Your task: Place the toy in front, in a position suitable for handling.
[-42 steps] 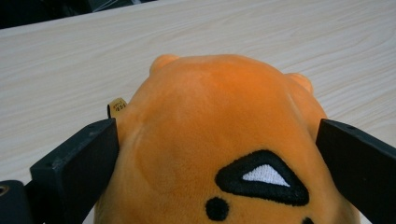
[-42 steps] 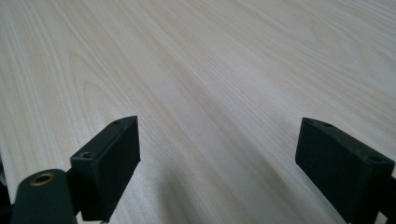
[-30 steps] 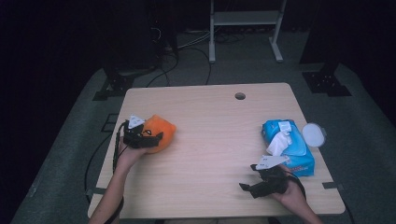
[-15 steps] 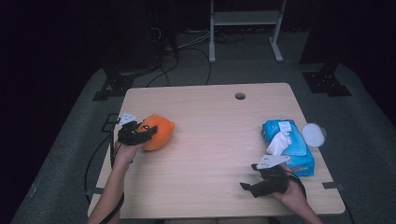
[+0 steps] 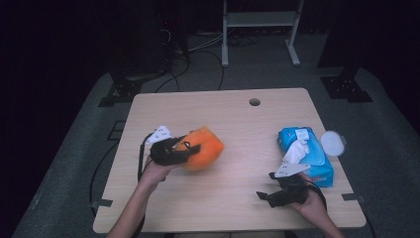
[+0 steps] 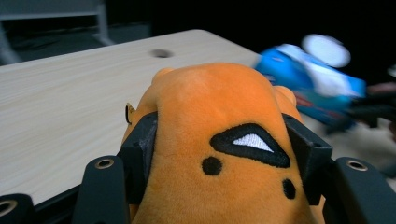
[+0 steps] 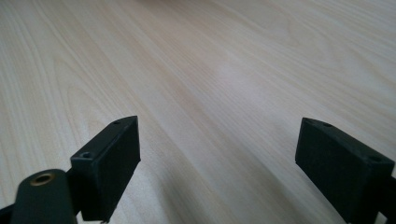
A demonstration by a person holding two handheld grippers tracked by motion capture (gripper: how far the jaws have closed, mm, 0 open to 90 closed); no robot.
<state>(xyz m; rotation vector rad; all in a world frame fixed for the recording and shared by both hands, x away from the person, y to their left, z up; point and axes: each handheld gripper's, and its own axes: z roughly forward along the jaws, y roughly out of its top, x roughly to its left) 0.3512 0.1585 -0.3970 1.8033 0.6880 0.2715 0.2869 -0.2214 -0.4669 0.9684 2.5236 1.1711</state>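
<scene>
The room is dark, with a metal rack (image 5: 260, 20) and cables on the floor behind. The wooden table (image 5: 233, 198) carries a blue wipes pack (image 5: 312, 161) at its right side. The plush (image 5: 204, 148), orange, sits left of the middle, clamped in the left gripper (image 5: 185, 148), whose jaws have just been closing on it: the grab looks done, the carry and set-down remain. The right gripper (image 5: 265, 194) rests spread wide, holding nothing.

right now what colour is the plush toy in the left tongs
Orange, with black spots and a black-edged white patch; the plush toy shows best in the left gripper view.
</scene>
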